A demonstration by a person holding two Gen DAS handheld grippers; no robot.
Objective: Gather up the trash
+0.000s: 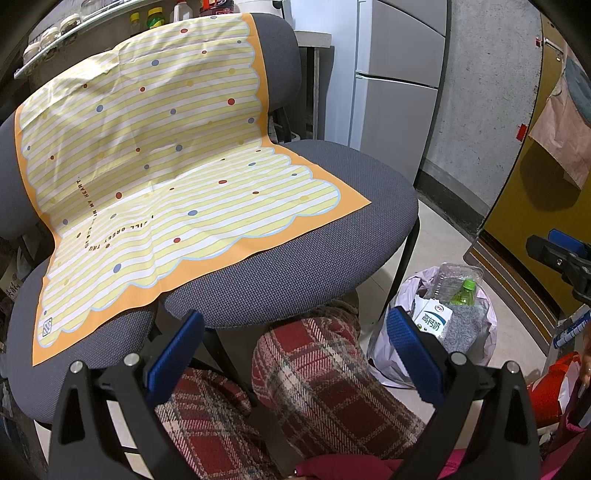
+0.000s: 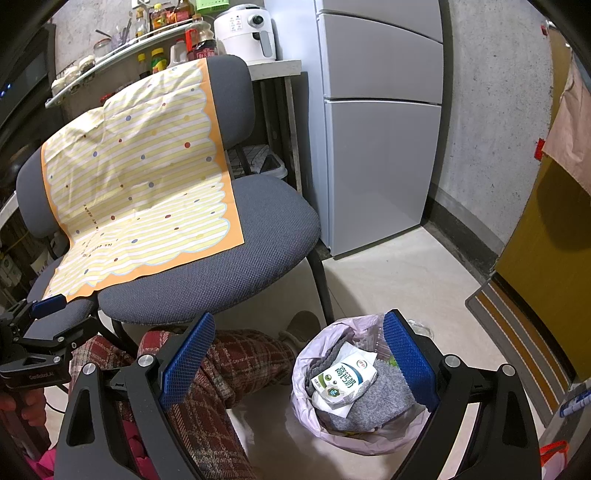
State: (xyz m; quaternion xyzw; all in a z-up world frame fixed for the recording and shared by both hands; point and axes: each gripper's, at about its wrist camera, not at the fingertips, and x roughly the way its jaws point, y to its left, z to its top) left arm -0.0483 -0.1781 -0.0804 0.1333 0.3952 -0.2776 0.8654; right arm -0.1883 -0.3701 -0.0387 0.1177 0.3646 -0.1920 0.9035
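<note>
A pale plastic trash bag (image 2: 328, 432) stands open on the floor; it also shows in the left wrist view (image 1: 484, 325). Inside lie a white milk carton (image 2: 345, 380), a grey cloth (image 2: 380, 402), a clear plastic bottle (image 1: 448, 282) and a green-capped bottle (image 1: 465, 293). My right gripper (image 2: 299, 358) is open and empty, just above the bag's mouth. My left gripper (image 1: 295, 350) is open and empty, in front of the chair, over the person's plaid-trousered legs (image 1: 314, 387). The left gripper also shows in the right wrist view (image 2: 48, 306), and the right one in the left wrist view (image 1: 565, 254).
A grey chair (image 1: 295, 258) carries a yellow striped, dotted sheet (image 1: 147, 166) over seat and back. A white fridge (image 2: 380, 129) stands to the right, a shelf of jars (image 2: 122, 48) and an air fryer (image 2: 247, 31) behind. A striped doormat (image 2: 517, 332) lies by a yellow door (image 2: 546, 251).
</note>
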